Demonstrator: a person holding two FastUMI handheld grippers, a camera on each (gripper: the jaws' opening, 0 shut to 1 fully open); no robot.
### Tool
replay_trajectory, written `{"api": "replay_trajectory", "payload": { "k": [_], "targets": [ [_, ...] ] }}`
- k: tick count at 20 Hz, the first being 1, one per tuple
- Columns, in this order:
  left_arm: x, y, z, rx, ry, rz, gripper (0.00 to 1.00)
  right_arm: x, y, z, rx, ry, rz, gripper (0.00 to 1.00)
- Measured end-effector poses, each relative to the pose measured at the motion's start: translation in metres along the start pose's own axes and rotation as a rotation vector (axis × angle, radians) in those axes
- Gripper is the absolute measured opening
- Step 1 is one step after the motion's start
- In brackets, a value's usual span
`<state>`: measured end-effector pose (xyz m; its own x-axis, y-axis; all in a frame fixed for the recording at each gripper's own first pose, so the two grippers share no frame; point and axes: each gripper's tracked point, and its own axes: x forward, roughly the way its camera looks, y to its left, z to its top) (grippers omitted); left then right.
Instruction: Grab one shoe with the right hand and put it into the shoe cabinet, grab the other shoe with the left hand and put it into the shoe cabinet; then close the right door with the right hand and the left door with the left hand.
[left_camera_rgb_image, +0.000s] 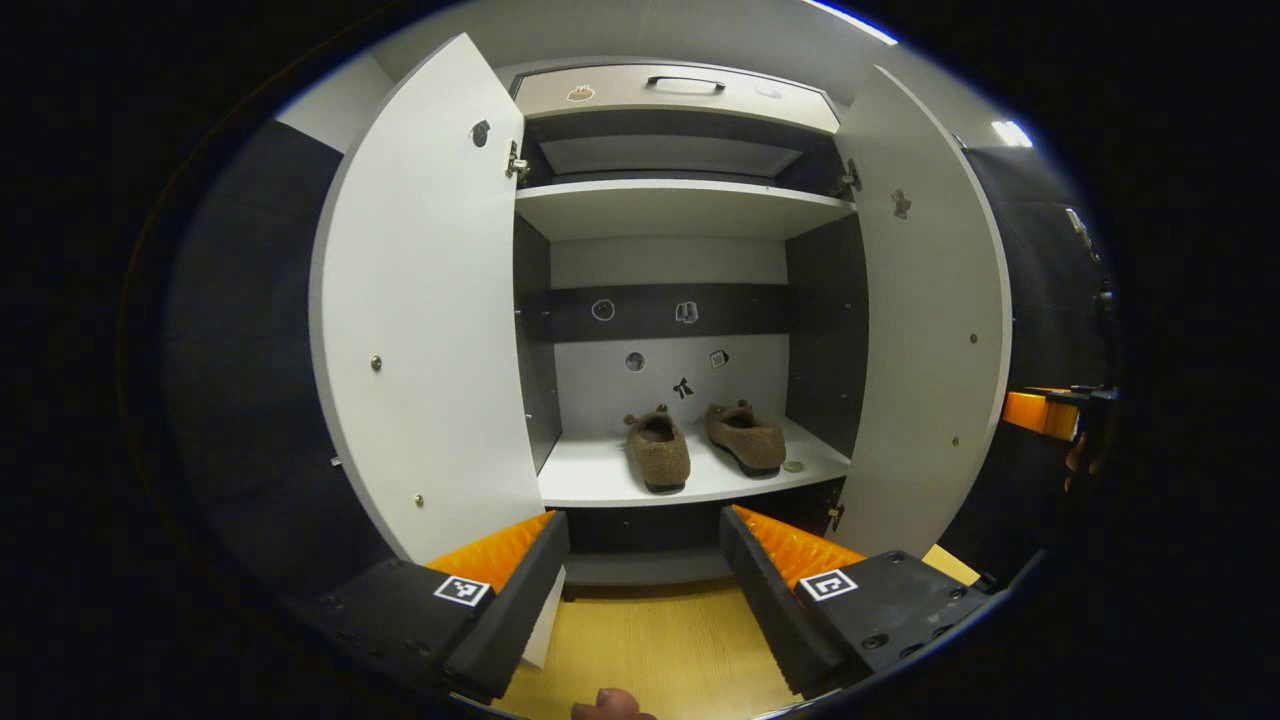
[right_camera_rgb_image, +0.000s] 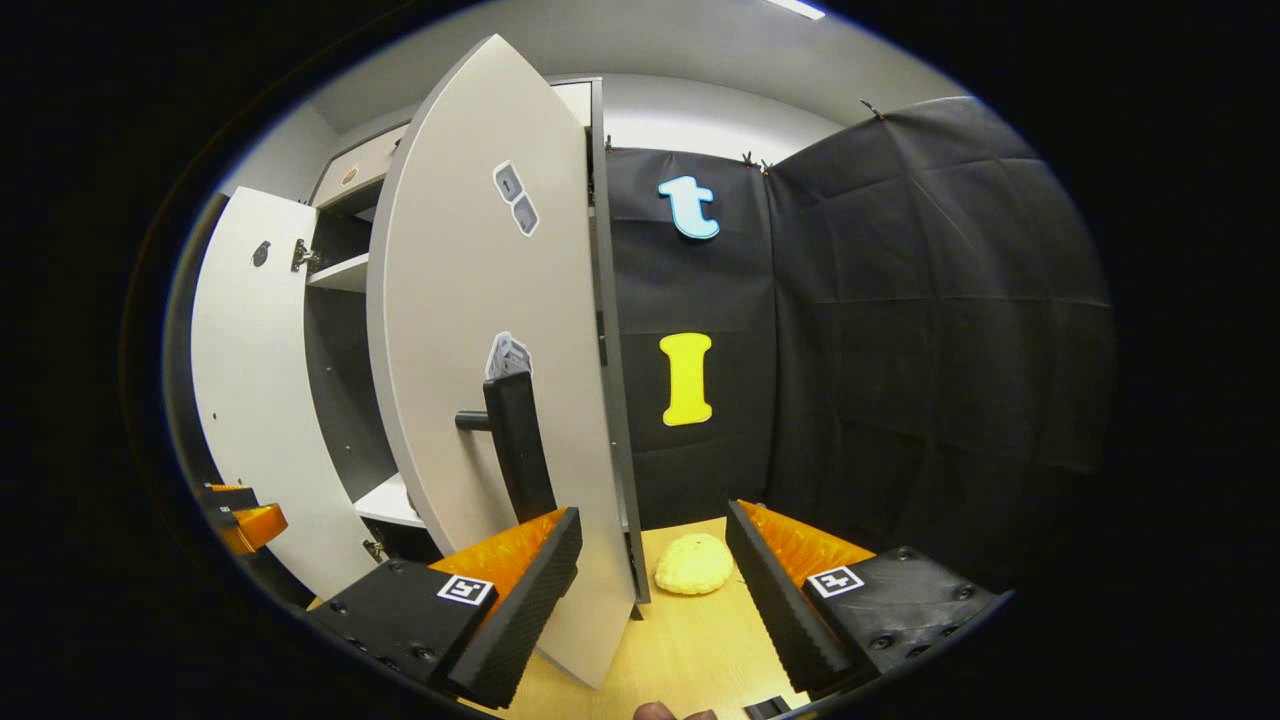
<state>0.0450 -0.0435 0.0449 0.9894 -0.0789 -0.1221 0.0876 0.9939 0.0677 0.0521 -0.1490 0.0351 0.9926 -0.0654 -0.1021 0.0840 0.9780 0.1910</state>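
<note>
Right gripper (right_camera_rgb_image: 645, 585) fingers spread, right door (right_camera_rgb_image: 480, 380) edge between them, black handle (right_camera_rgb_image: 518, 445), yellow object (right_camera_rgb_image: 694, 564) on floor

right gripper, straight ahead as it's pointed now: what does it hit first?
Likely the right door's edge: it sits between the open fingers, nearer the left one. The handle lies just left of that line. Depth is unclear; slightly right, it would pass toward the cloth wall.

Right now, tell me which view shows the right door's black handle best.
The right gripper view: the black handle stands close on the right door's outer face. The left gripper view shows that door's inner face, the handle hidden behind it.
</note>
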Motion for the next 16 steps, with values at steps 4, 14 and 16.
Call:
{"api": "replay_trajectory", "payload": {
  "k": [4, 14, 16],
  "targets": [
    [-0.012, 0.020, -0.002, 0.007, -0.004, 0.013, 0.96, 0.005, 0.038, -0.006, -0.005, 0.008, 0.055, 0.98],
    [-0.050, 0.095, -0.004, -0.048, -0.011, 0.117, 0.96, -0.004, 0.151, -0.035, -0.056, 0.073, 0.256, 0.98],
    [-0.055, 0.118, -0.001, -0.070, -0.022, 0.152, 0.96, -0.006, 0.162, -0.040, -0.062, 0.080, 0.268, 0.98]
  ]
}}
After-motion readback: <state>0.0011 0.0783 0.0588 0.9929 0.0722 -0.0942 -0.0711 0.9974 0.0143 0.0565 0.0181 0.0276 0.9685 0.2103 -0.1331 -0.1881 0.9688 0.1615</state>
